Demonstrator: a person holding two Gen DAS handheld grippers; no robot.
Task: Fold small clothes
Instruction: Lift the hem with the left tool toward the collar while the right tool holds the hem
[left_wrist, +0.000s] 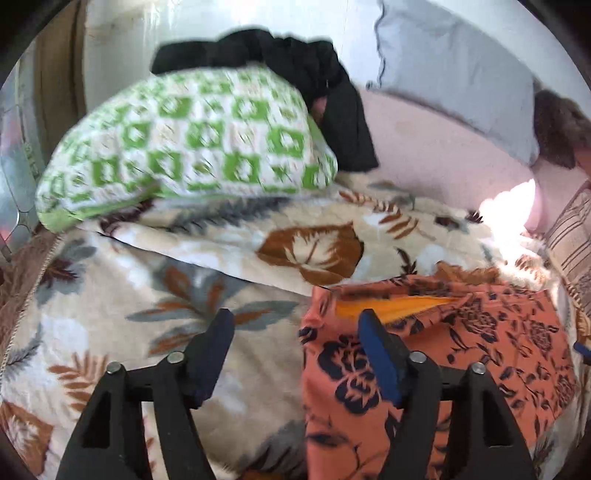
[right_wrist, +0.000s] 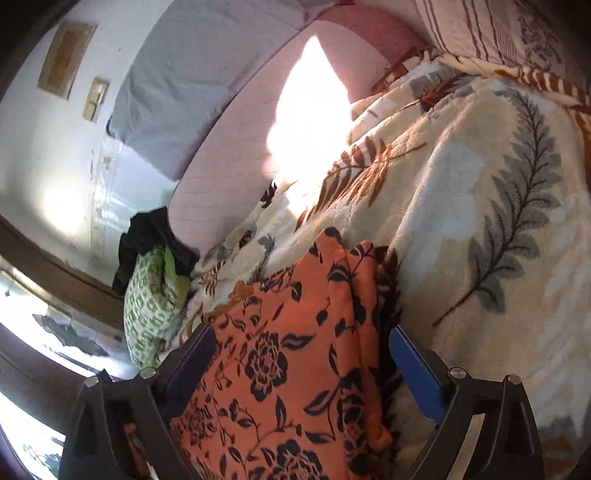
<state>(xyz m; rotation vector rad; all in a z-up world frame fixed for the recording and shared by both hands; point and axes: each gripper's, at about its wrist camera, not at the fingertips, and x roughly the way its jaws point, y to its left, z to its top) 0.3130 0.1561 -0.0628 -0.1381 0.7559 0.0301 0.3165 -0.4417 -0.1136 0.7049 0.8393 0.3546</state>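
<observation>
2 views, no bins or baskets, everything lies loose on a bed.

Left wrist view: left tongs (left_wrist: 297, 332) stand apart, nothing between the pads, no grip. Left finger hangs over the leaf-print blanket (left_wrist: 155, 291), right finger (left_wrist: 380, 354) with a blue pad over the left edge of the orange floral garment (left_wrist: 461, 343). Garment lies flat on the blanket at lower right: thin woven-looking cloth, salmon-orange with dark navy roses and leaves, top edge folded over, a plain bright-orange wedge of inner side showing there. Blanket is thick fleece, cream with rust and grey leaves, one ridge folded across mid-frame. Behind it: green-and-white pillow (left_wrist: 192, 147), puffy, square-block print, blurred; black cloth (left_wrist: 325, 92) bunched on and behind it; pink sheet (left_wrist: 436, 155) on the mattress; grey pillow (left_wrist: 461, 59) against the wall; striped cushion (left_wrist: 570, 236) at right edge.

Right wrist view: right tongs (right_wrist: 303, 350) spread wide, pads clear of the fabric on both sides, not gripping. Same orange floral garment (right_wrist: 288, 350) sits between the fingers, folded, with a stacked layered edge on its right side, resting on the blanket (right_wrist: 480, 192). Fleece pile is clearly visible here, large grey fern motif. Hard sun patch on the pink sheet (right_wrist: 229, 162). Green-and-white pillow (right_wrist: 151, 299) and black cloth (right_wrist: 147, 236) at far left, grey pillow (right_wrist: 207, 70) up top, striped cushion (right_wrist: 487, 29) at upper right.
</observation>
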